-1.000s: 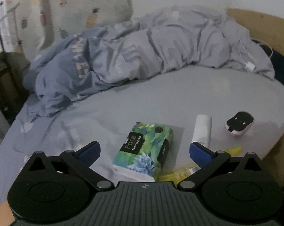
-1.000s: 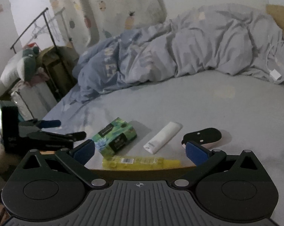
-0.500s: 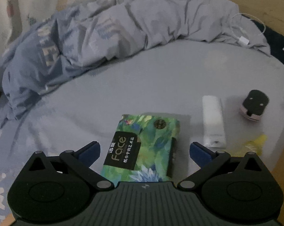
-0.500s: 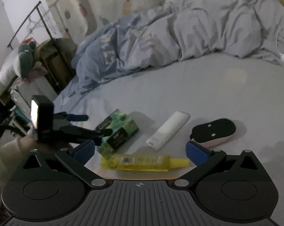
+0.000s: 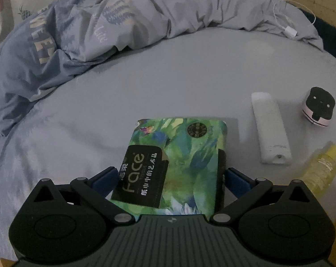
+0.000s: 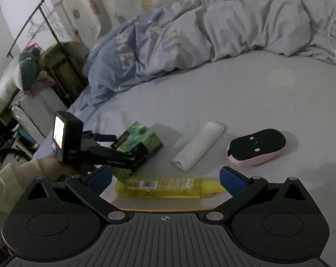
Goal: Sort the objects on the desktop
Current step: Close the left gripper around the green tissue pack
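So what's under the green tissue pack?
The green tissue pack lies flat on the grey bedsheet, and sheet shows all around its far edges. Its near end sits between the fingers of the left hand-held gripper. Whatever is directly beneath the pack is covered.

The sheet (image 5: 168,77) is open beyond the tissue pack (image 5: 179,162) up to the crumpled duvet (image 5: 145,22). To its right the white tube (image 5: 270,131), mouse (image 5: 319,105) and yellow bottle (image 5: 321,169) lie close together, with narrow gaps between.

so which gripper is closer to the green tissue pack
Left. The left gripper straddles the tissue pack, fingers open at its sides. The right gripper hovers open over the yellow bottle beside it.
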Tool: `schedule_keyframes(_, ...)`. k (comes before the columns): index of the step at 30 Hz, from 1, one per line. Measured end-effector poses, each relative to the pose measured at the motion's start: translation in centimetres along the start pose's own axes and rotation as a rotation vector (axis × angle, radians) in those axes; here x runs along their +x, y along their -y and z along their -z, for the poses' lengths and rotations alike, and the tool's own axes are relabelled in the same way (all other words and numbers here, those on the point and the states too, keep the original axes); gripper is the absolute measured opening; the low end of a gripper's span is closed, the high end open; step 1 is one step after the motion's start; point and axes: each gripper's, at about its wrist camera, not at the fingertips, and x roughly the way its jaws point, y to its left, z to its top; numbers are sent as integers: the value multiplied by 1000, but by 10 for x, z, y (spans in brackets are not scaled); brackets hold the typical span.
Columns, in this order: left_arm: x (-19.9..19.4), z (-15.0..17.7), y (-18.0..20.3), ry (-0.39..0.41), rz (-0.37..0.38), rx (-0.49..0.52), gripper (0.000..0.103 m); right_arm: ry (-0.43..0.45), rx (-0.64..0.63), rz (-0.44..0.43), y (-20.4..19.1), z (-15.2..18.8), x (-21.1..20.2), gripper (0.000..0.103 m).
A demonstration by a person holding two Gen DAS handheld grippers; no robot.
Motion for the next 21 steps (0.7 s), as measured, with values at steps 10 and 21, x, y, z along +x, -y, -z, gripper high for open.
schedule_keyframes(10, 15, 3, -8, -16, 39, -48, 103, -7, 18, -5, 1, 5, 2, 103)
schedule_keyframes(21, 25, 10, 17, -26, -93, 48, 103, -7, 26, 1, -2, 8, 2, 103)
